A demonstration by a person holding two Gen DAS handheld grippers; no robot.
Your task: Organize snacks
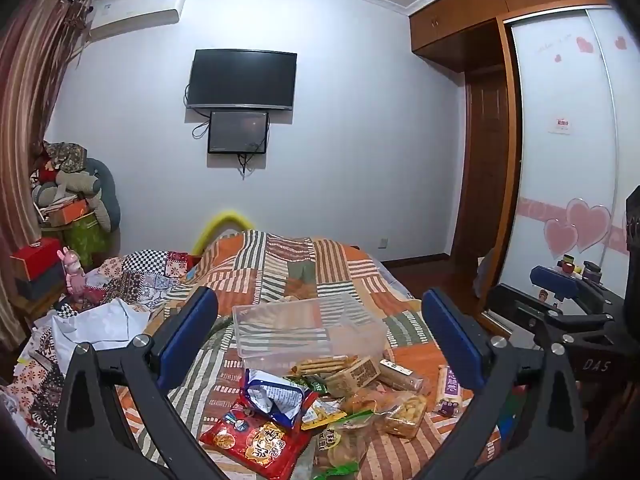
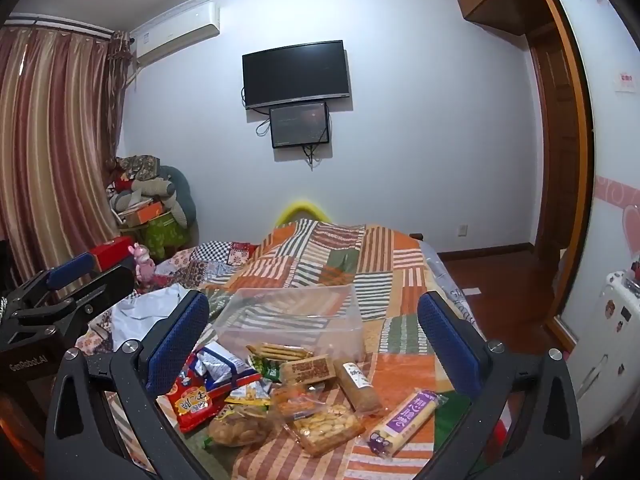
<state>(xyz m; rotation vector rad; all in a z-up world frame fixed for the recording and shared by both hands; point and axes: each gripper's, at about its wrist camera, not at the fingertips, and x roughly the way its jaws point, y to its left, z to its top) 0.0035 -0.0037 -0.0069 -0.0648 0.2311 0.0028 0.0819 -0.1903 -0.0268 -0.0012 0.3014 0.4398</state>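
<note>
Both grippers, left (image 1: 320, 320) and right (image 2: 314, 320), hang spread wide and empty above the snack pile (image 2: 280, 396) on the patchwork quilt (image 2: 352, 264). The clear plastic bin (image 2: 292, 316) stands empty just behind the pile. Risk: overlapping slippery wrappers may drag neighbours; the soft quilt could tip the bin.

Snack packets (image 2: 280, 396) heaped on quilt (image 2: 352, 264), just before plastic box (image 2: 292, 316); long packet (image 2: 404, 420) rightmost, well apart from chip bag (image 2: 192, 400) leftmost.
</note>
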